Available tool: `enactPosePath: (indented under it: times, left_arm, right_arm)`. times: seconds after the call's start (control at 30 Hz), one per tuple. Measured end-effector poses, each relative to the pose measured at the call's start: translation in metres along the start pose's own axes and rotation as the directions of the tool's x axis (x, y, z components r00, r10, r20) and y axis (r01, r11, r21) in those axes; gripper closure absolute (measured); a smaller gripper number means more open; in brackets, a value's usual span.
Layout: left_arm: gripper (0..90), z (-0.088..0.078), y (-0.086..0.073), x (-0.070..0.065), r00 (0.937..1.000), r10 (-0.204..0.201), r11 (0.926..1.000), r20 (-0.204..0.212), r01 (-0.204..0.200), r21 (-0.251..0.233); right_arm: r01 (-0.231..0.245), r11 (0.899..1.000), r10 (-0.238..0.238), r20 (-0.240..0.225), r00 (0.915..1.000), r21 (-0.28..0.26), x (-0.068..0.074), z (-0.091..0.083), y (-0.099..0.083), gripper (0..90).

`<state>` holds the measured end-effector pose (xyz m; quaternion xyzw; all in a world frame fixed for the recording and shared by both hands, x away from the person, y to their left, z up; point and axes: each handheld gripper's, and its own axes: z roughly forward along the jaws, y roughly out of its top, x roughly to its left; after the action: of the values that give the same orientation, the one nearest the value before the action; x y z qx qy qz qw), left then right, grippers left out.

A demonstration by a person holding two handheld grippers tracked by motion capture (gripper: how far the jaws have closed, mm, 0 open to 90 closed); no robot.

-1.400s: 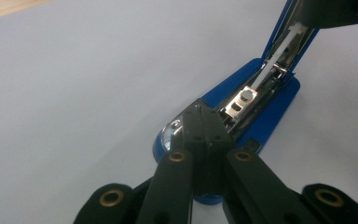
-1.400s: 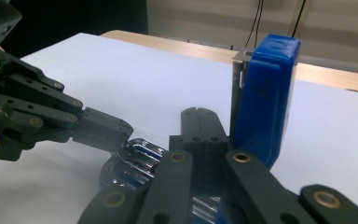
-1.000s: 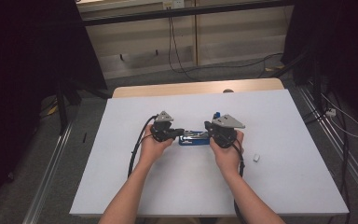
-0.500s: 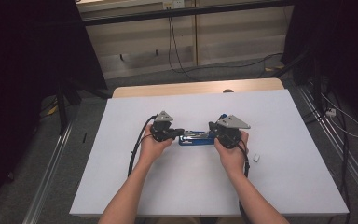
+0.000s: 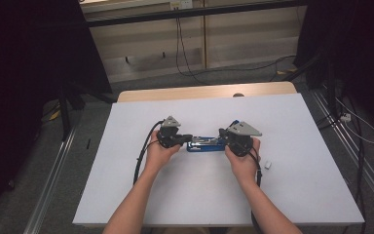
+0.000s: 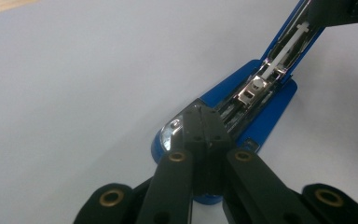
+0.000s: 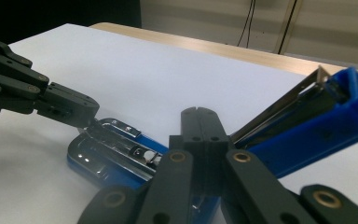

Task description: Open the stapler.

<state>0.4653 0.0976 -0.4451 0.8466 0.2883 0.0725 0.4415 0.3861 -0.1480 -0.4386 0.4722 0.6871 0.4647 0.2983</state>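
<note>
Grippers pry at a blue stapler (image 5: 205,144) mid-tabletop (image 5: 292,195): closed left gripper (image 6: 200,122) pins its base, closed right gripper (image 7: 198,122) props its top open for loading.

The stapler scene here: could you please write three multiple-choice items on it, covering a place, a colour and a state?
1. Where does the stapler lie?
A. on the floor
B. on the white table, between the two grippers
C. on a shelf

2. What colour is the stapler's body?
A. red
B. green
C. blue

3. How is the stapler's top arm?
A. swung up, open
B. shut flat
C. taken off

Answers: 1 B, since the high view shows it between the left gripper and the right gripper; 2 C, as both gripper views show blue plastic; 3 A, as the right gripper view shows the arm raised off the base.
</note>
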Motion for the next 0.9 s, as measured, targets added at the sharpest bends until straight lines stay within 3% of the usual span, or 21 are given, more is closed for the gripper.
enactPosePath:
  times: [0.33,0.4,0.53,0.63,0.9]
  left_arm:
    - [90.0,0.0,-0.001,0.0,0.9999,-0.014,0.9999,0.003,0.014,-0.008]
    - [90.0,0.0,-0.001,0.0,0.9999,-0.013,0.9999,0.003,0.013,-0.007]
    - [90.0,0.0,-0.003,0.001,0.9997,-0.024,0.9996,0.009,0.024,-0.017]
    - [90.0,0.0,-0.001,-0.002,1.0,0.001,0.9999,-0.01,-0.001,-0.012]
    - [90.0,0.0,-0.001,-0.003,0.9997,0.005,1.0,-0.024,-0.006,-0.008]
  right_arm:
    - [0.003,1.0,-0.003,-0.012,0.9999,0.015,0.002,0.004,-0.004,90.0]
    - [0.018,1.0,-0.018,0.007,0.9998,0.022,0.001,0.004,-0.004,90.0]
    - [-0.012,0.998,0.01,0.042,0.9991,0.055,-0.016,0.004,-0.015,90.0]
    - [-0.053,0.998,0.051,0.033,0.9981,0.044,-0.026,0.0,-0.025,90.0]
    - [-0.026,0.998,0.025,0.012,0.9996,0.05,-0.031,-0.008,-0.017,90.0]
